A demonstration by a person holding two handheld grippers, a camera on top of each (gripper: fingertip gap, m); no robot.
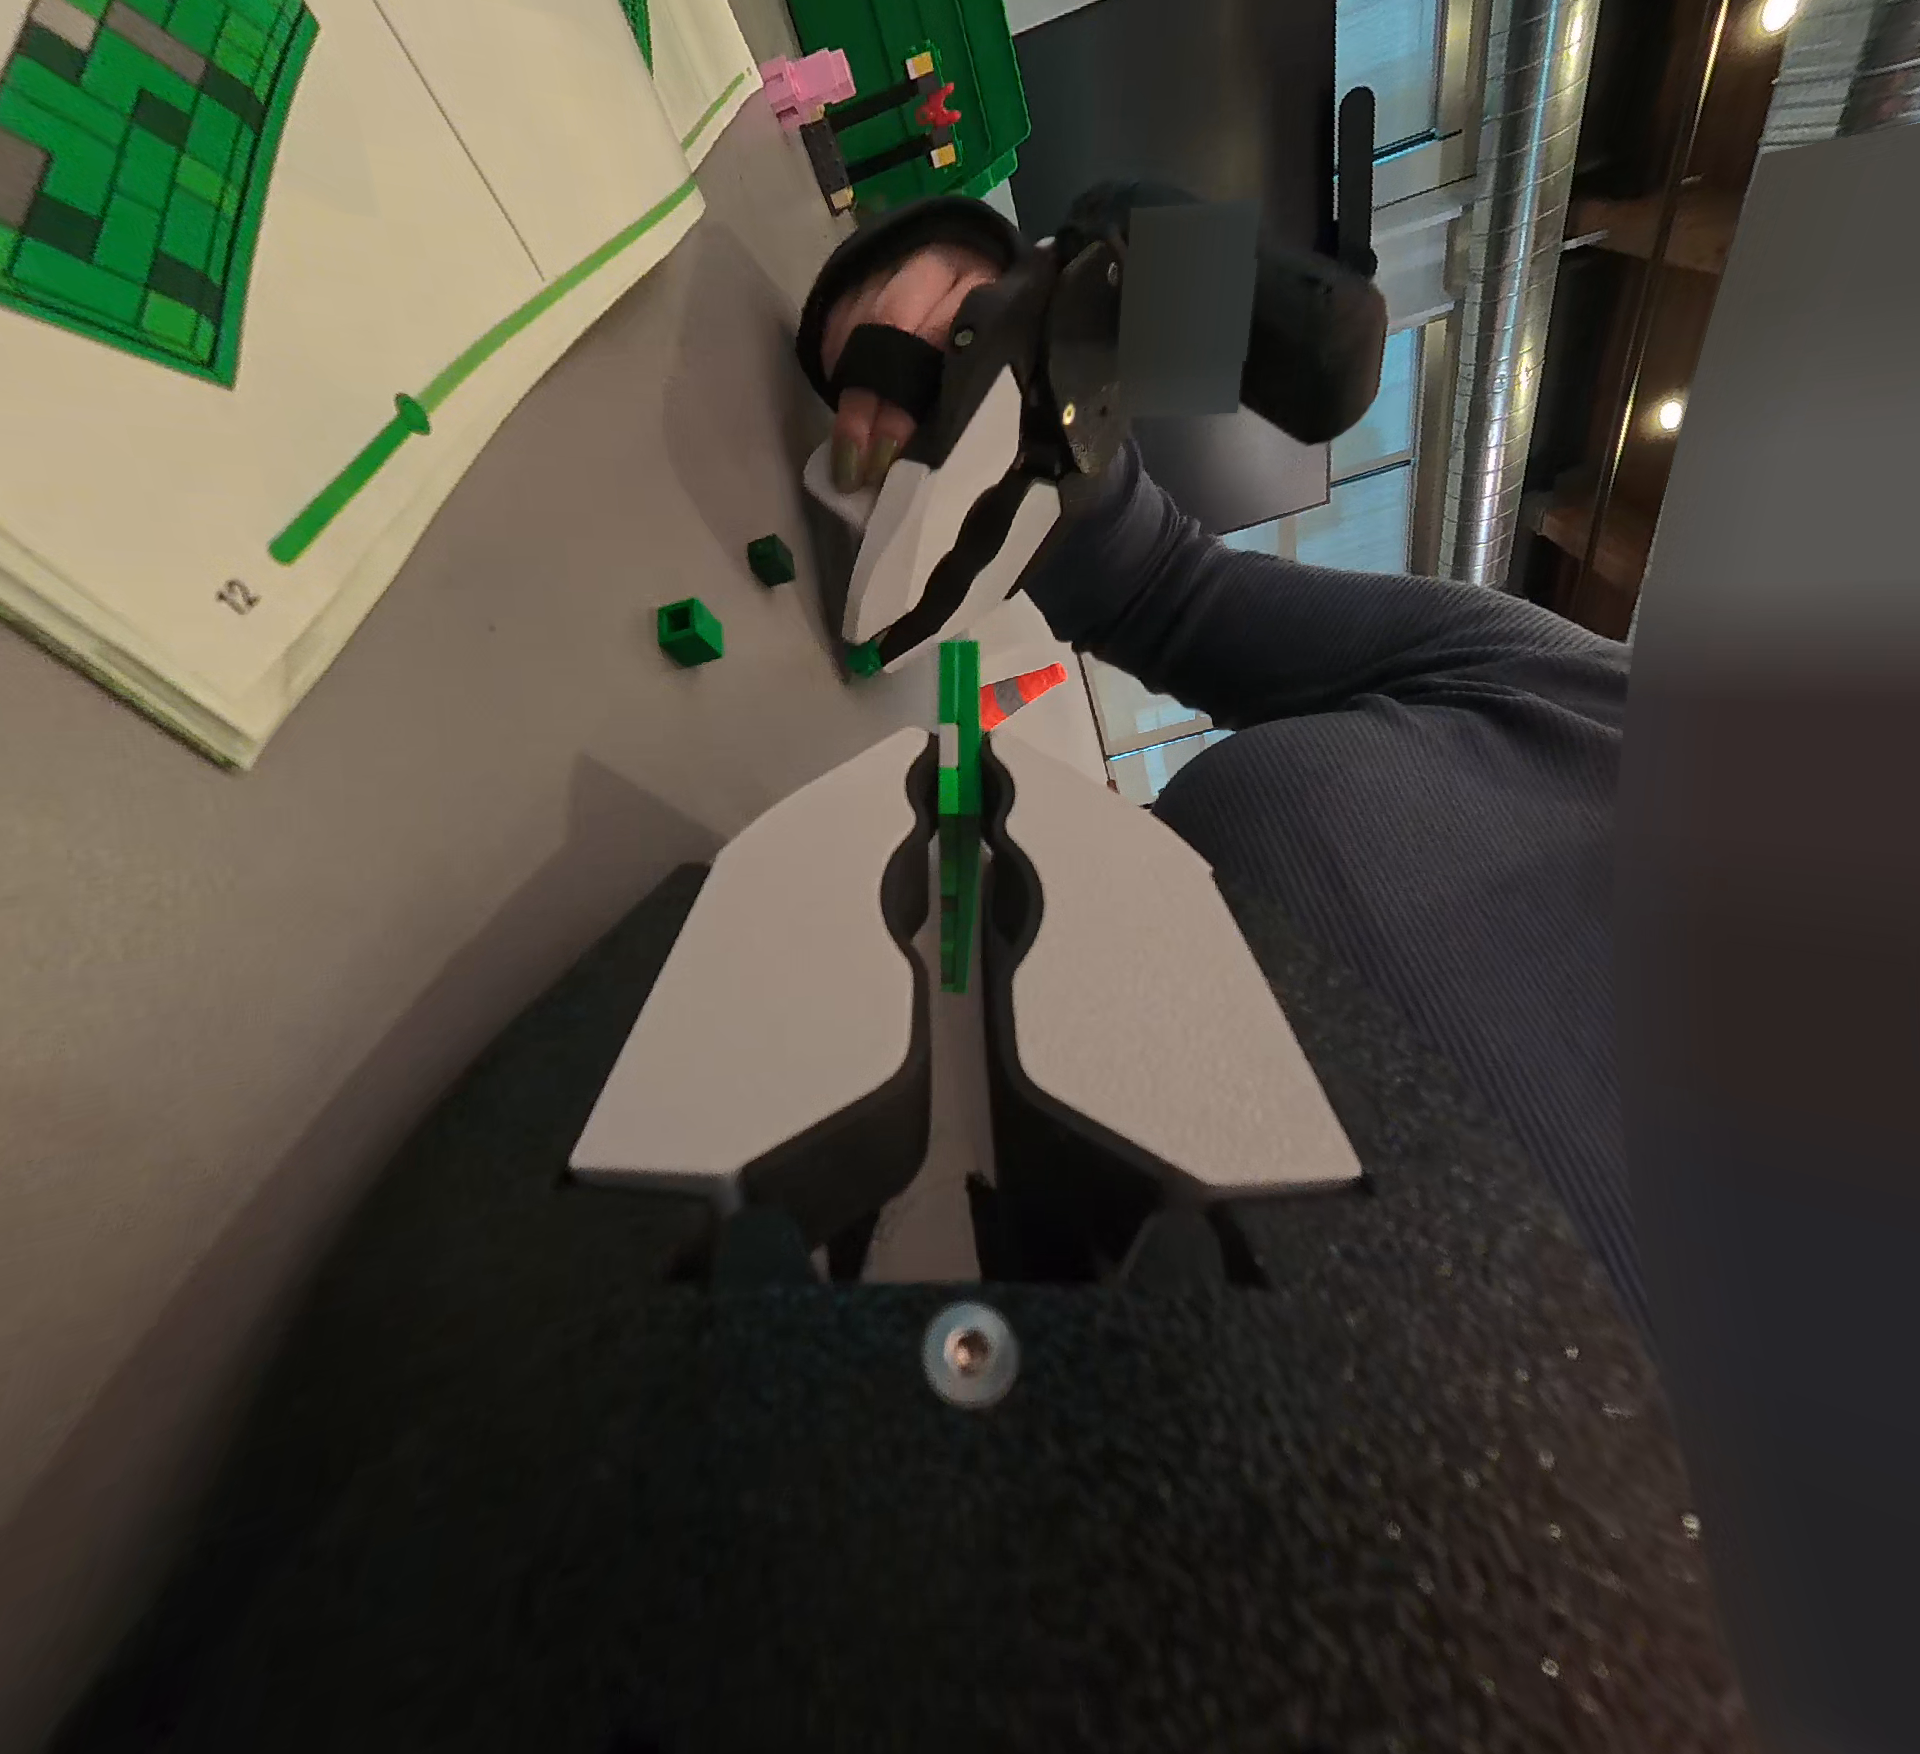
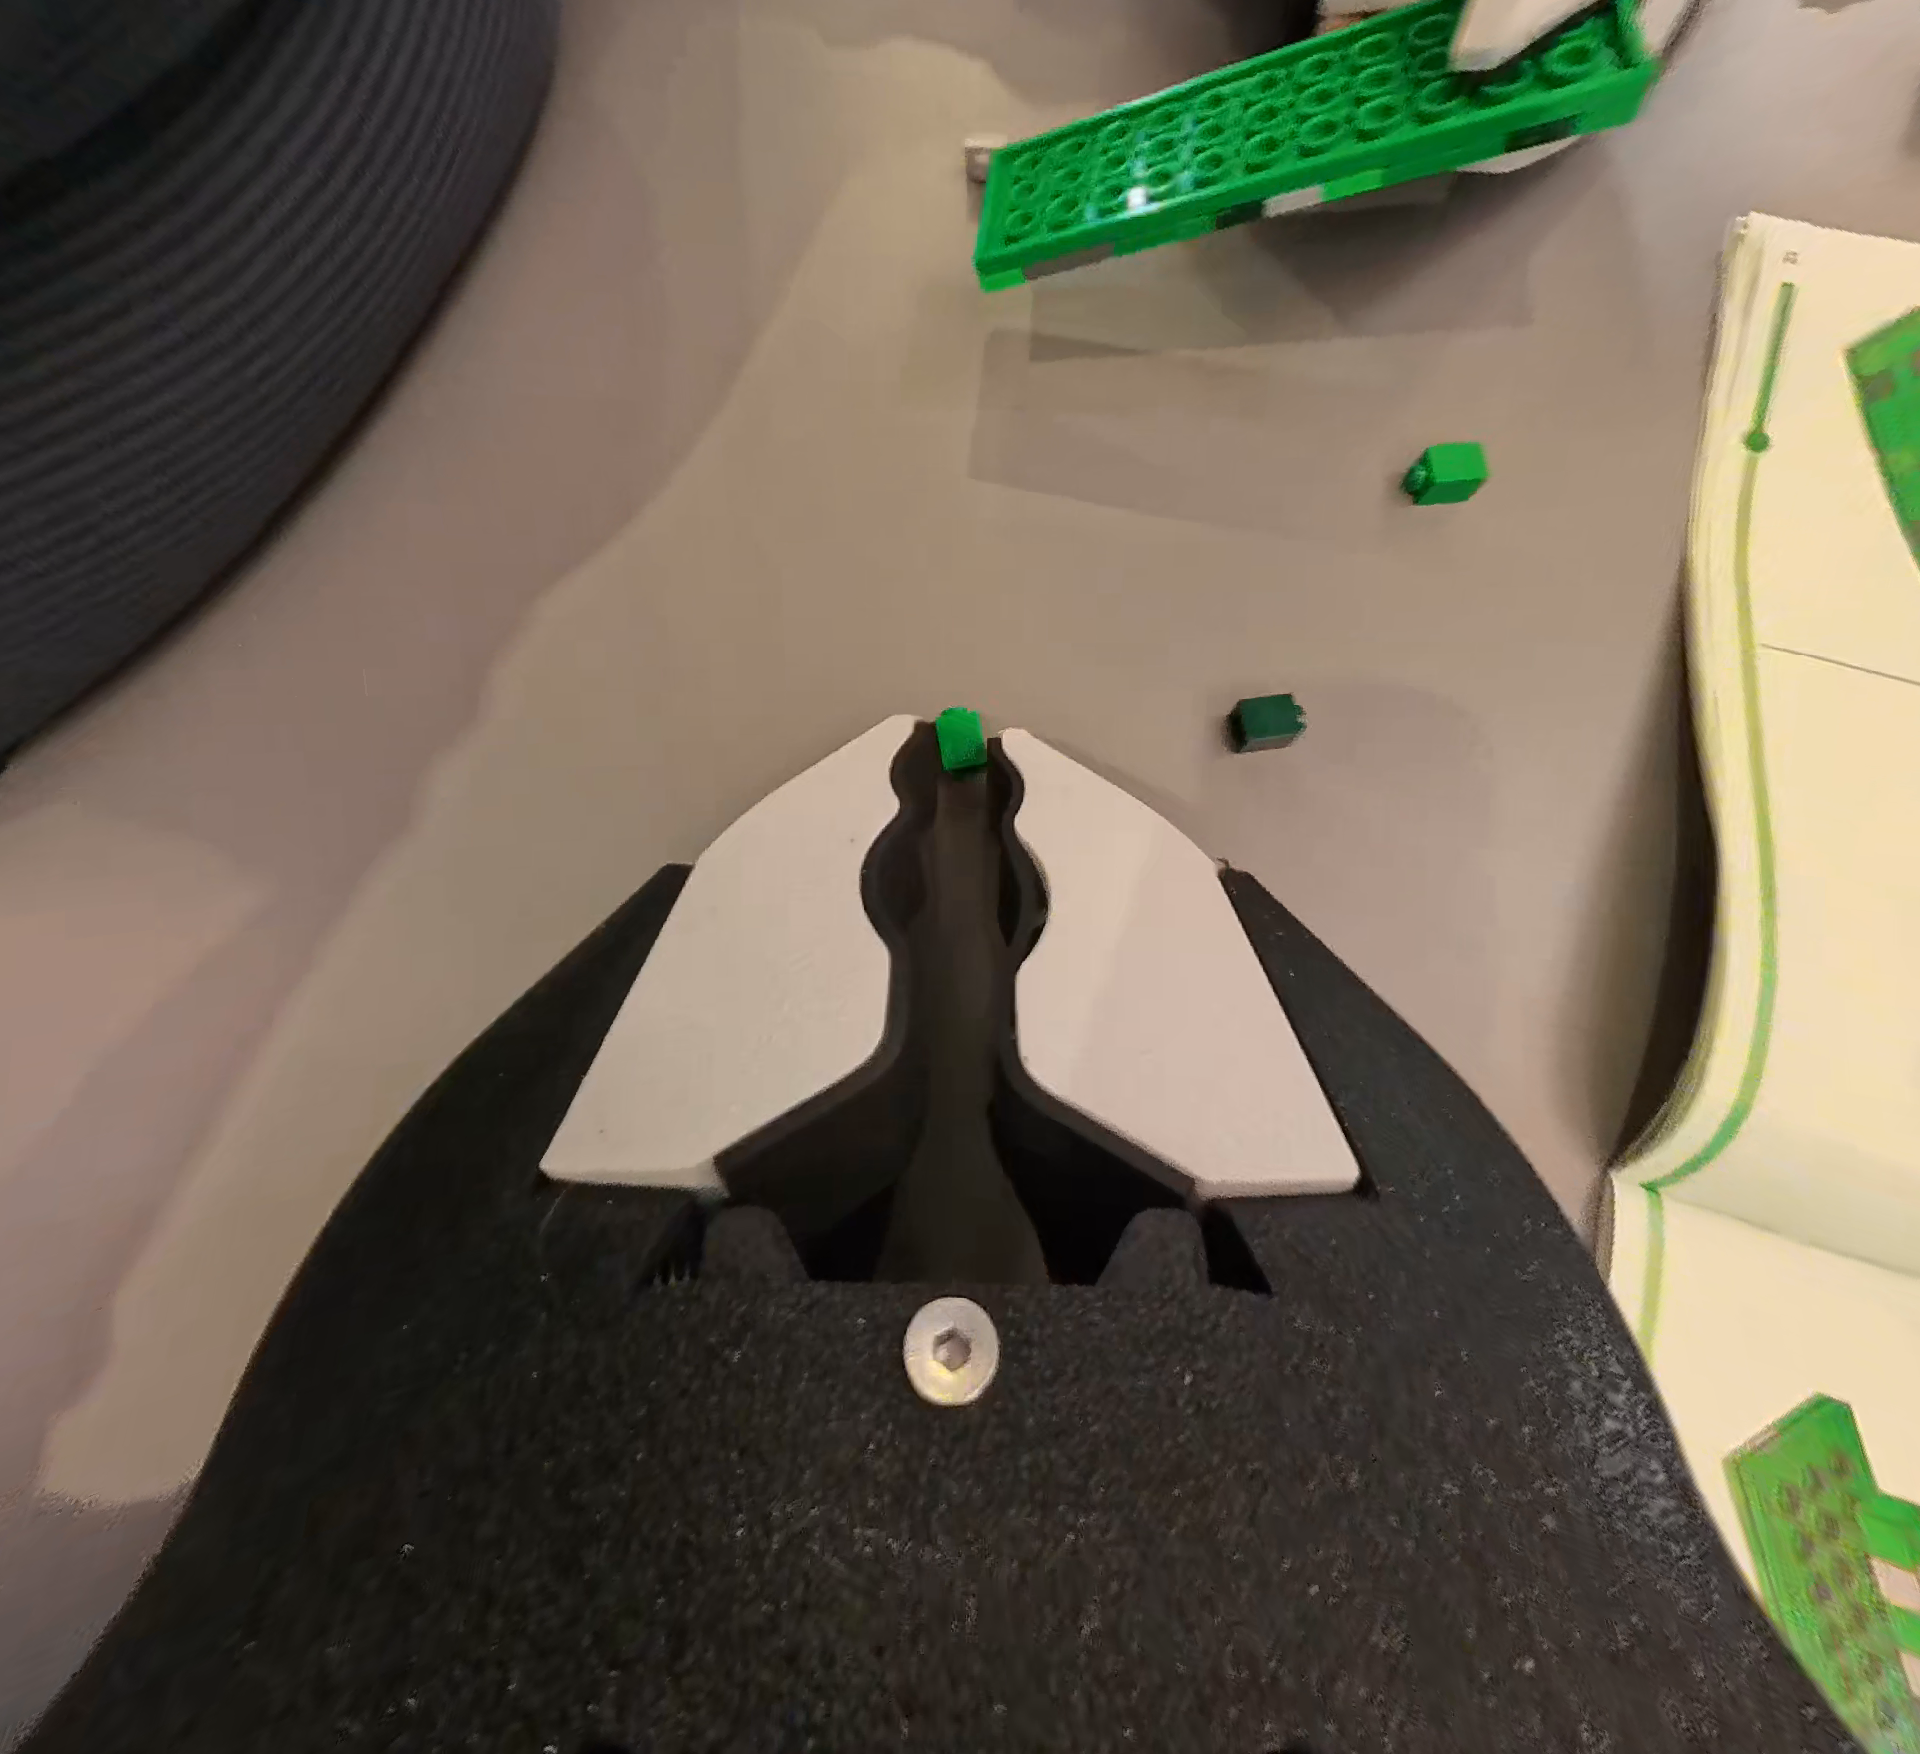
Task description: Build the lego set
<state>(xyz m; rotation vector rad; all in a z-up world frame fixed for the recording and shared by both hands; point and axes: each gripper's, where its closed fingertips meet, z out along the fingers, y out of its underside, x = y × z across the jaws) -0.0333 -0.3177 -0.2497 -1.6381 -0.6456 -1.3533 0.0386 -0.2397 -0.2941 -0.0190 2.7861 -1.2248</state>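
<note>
Two tongs clamped, left tongs gripping green plate edge-on, right tongs pinching small green brick on grey surface, two loose bricks nearby

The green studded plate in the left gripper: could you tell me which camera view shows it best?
The right wrist view: the green studded plate shows its whole studded face, with the left gripper clamped on its far end. The left wrist view shows it only edge-on, a thin green strip between the fingers.
</note>
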